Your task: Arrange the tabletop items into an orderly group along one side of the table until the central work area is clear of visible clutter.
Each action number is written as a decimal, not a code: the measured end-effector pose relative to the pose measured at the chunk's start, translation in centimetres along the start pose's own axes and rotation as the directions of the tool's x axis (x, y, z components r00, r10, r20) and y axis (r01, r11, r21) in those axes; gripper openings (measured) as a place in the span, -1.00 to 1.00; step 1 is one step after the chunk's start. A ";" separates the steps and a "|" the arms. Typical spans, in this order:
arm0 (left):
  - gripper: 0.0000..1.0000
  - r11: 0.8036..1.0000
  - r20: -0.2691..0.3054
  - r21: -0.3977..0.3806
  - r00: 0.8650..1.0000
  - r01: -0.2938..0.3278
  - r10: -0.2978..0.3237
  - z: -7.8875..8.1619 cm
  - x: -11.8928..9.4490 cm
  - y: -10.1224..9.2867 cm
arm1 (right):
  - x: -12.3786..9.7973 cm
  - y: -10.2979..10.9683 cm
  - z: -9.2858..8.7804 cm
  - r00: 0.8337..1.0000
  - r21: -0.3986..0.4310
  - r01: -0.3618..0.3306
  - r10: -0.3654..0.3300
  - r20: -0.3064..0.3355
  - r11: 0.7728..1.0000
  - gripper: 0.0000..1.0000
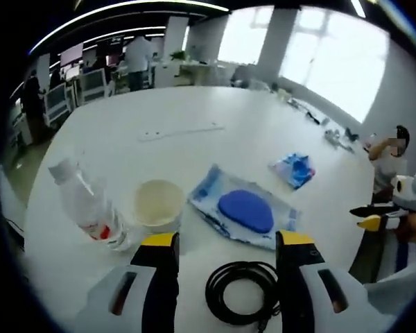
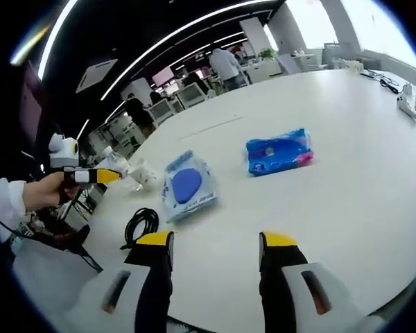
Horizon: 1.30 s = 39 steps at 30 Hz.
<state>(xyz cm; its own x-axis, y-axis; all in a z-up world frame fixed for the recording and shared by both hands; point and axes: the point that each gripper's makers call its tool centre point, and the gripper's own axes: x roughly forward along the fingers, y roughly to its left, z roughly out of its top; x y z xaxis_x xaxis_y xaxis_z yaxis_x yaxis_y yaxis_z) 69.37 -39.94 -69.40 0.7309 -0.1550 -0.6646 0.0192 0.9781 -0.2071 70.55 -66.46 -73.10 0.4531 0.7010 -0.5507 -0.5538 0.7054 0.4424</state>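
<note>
On the white table [image 1: 194, 104] lie a clear plastic bottle [image 1: 90, 205], a paper cup [image 1: 158, 202], a clear packet with a blue oval pad [image 1: 244, 211] and a smaller blue packet [image 1: 295, 168]. A coiled black cable [image 1: 241, 291] lies between the jaws of my left gripper [image 1: 227, 243], which is open and holds nothing. My right gripper [image 2: 216, 243] is also open and empty, hovering over bare table [image 2: 347, 187]. Ahead of it are the pad packet [image 2: 188, 186], the blue packet [image 2: 279, 152], the cable [image 2: 142, 223], the cup [image 2: 145, 175] and the bottle [image 2: 114, 163].
A hand holds the left gripper [image 2: 90, 175] at the table's edge; the right gripper [image 1: 374, 215] enters from the right. A power strip with cords [image 2: 405, 100] lies at the far side. Desks, monitors and a standing person [image 1: 137, 59] are beyond the table.
</note>
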 end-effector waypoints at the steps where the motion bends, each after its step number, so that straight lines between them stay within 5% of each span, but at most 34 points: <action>1: 0.05 1.000 0.000 0.002 1.000 0.003 -0.003 0.2 0.2 0.0 | 0.3 0.5 -0.1 1.000 0.013 -0.009 0.009 -0.004 1.000 -0.07; 18: 0.05 0.998 -0.038 0.036 0.998 0.054 -0.053 3.5 4.1 -0.4 | 3.8 3.6 -1.1 0.999 0.087 -0.035 0.037 -0.031 0.996 -0.10; 27: 0.03 0.995 -0.075 0.082 0.996 0.053 -0.047 4.1 6.1 1.0 | 5.1 4.4 -1.6 0.998 0.149 -0.042 0.048 -0.037 0.988 -0.13; 39: 0.01 0.997 -0.121 0.048 0.991 0.063 -0.057 4.1 9.2 1.5 | 7.8 4.8 -1.5 0.997 0.231 -0.058 0.068 -0.036 0.971 -0.15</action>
<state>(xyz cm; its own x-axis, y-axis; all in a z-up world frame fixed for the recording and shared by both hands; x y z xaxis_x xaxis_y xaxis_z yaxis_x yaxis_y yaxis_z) 78.93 -39.37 -72.91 0.6406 -0.2265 -0.7337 0.0979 0.9718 -0.2145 70.38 -57.78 -76.31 0.3889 0.7432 -0.5444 -0.4028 0.6686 0.6251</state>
